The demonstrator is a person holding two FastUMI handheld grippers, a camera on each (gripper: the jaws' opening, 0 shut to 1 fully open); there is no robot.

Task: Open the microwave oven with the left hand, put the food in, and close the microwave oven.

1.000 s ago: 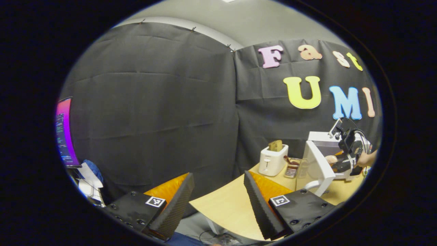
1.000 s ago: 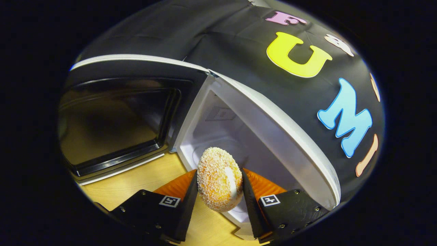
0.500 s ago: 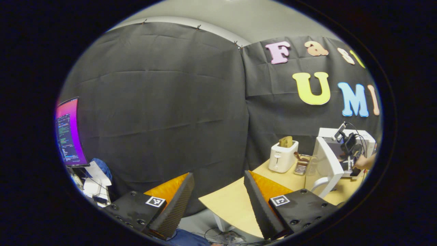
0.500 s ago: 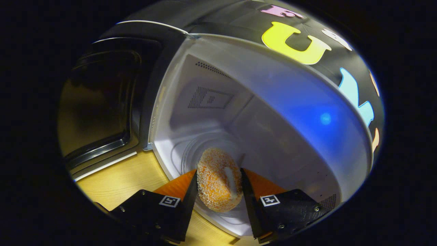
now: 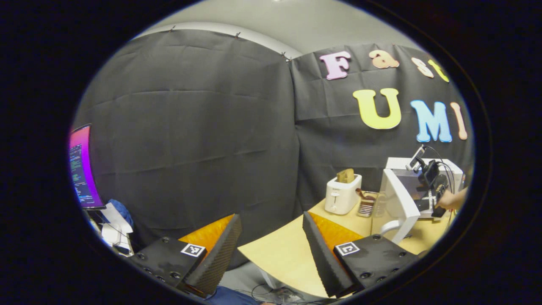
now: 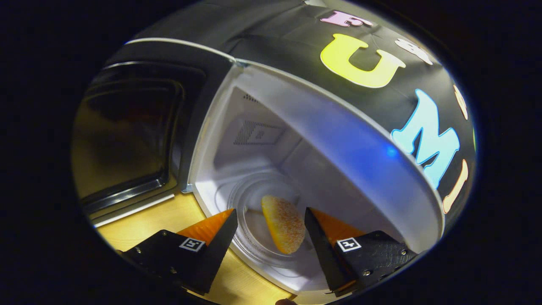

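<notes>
One doughnut (image 6: 283,223) (tilted) between right gripper's (image 6: 271,235) parted fingers.

- White microwave oven (image 6: 296,127), lower centre of the right gripper view, its cavity pale with a bluish sheen on the ceiling and a dotted vent patch on the back wall.
- Microwave door (image 6: 127,135), left of frame: black, glossy, with a white edge.
- Food (image 6: 283,223), bottom centre: orange-yellow, speckled with pale crumbs, on a clear glass turntable (image 6: 254,237).
- Table (image 6: 169,220), lower left: light wood tone.
- White toaster (image 5: 342,195), right of centre in the left gripper view, holding tan toast (image 5: 345,175).
- Monitor (image 5: 82,167), far left: magenta-to-purple glow with a dark window.
- Booth wall (image 5: 190,127): matte black cloth.
</notes>
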